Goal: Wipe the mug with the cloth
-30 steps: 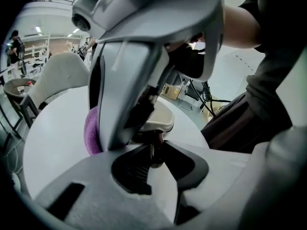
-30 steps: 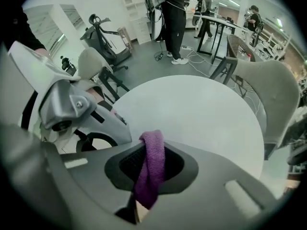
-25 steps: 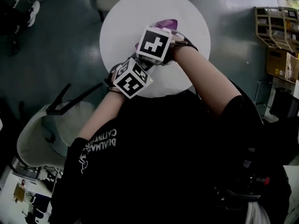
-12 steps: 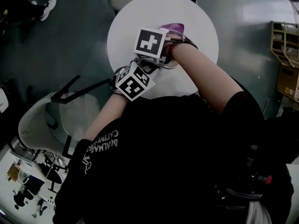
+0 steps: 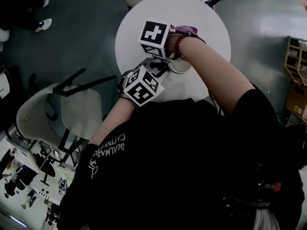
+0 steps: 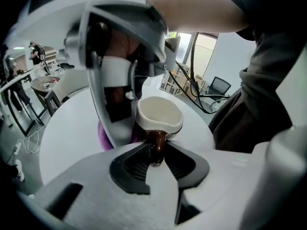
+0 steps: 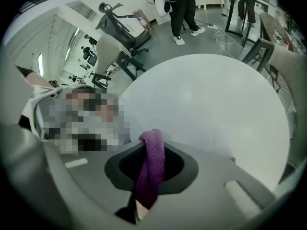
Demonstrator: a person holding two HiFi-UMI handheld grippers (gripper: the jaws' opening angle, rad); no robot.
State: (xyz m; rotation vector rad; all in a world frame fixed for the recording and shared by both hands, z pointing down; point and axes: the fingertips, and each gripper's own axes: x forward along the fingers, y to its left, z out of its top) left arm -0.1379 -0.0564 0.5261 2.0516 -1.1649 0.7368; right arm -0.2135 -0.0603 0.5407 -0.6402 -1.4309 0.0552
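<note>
A mug (image 6: 159,114), cream inside with a brown handle, is held over the round white table (image 5: 206,23). My left gripper (image 6: 156,155) is shut on the handle; its jaws have just been opening slightly, and the handle remains between the pads. My right gripper (image 7: 151,164) is shut on a purple cloth (image 7: 152,166). In the left gripper view the right gripper's body (image 6: 120,75) stands close against the mug's left side, with the cloth (image 6: 103,137) below it. In the head view both marker cubes sit side by side, and the cloth (image 5: 185,29) peeks out behind the right one.
A light chair (image 5: 53,114) stands left of the table, beside my left arm. A person (image 7: 182,8) and an office chair (image 7: 115,25) are beyond the table's far edge. A shelf (image 5: 297,61) is at the right. Cables (image 6: 201,97) hang behind the mug.
The head view has drifted, so the table sits further right. Both grippers stay together over the table; the right one's cube has tilted a little.
</note>
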